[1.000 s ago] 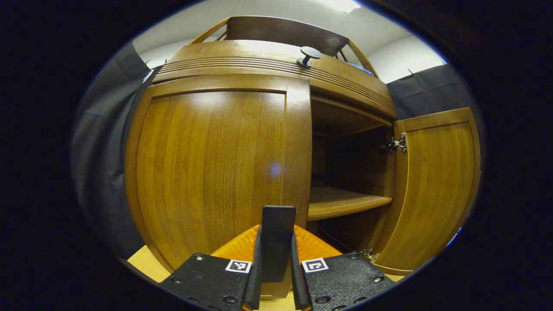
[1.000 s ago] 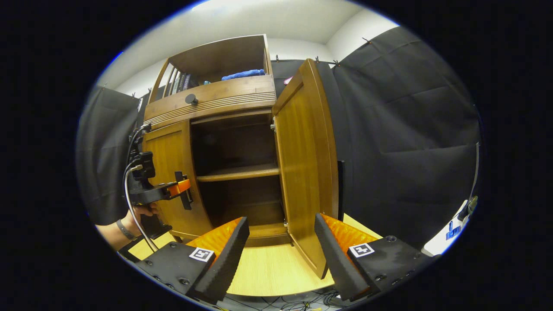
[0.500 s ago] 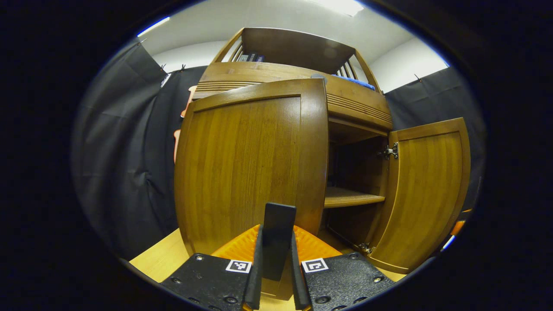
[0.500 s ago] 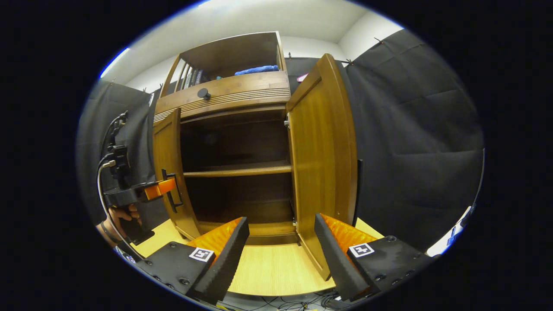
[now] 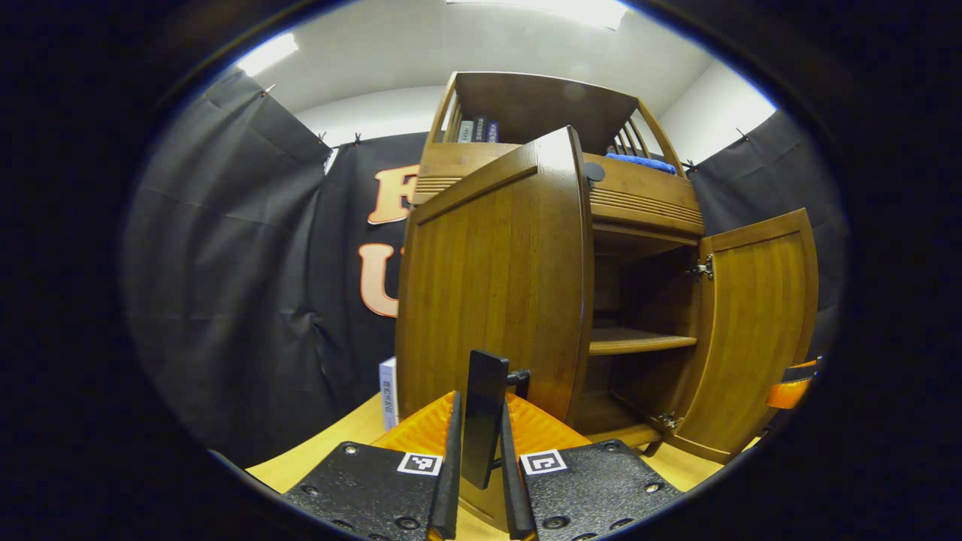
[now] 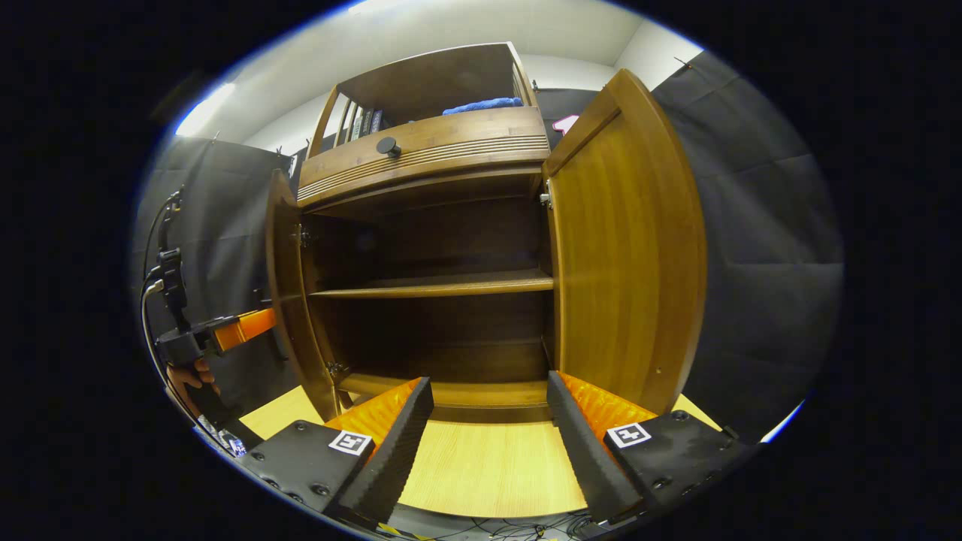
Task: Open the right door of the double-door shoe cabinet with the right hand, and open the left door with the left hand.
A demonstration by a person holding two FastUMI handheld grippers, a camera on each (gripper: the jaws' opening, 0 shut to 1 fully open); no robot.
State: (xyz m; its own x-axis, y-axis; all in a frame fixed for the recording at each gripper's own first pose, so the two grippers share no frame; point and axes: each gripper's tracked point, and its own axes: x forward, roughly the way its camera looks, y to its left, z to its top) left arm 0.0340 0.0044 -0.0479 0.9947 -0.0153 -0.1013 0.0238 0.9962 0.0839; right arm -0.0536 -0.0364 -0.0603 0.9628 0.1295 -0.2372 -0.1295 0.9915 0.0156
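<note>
In the left gripper view the left gripper (image 5: 479, 451) was clamped on the dark bar handle (image 5: 485, 413) of the left door (image 5: 496, 285), both fingers pressed flat against its sides, and that door stood swung well out from the shoe cabinet (image 5: 639, 203), edge toward the camera. In the right gripper view the right gripper (image 6: 488, 443) hung with its fingers spread wide apart, gripping nothing and touching nothing, above the pale wooden floor board (image 6: 488, 473) in front of the cabinet's open lower compartment. There the right door (image 6: 624, 248) stood fully open just beyond the gripper's right finger, while the left gripper, held by a hand (image 6: 188, 376), sat at the outer face of the left door at far left.
</note>
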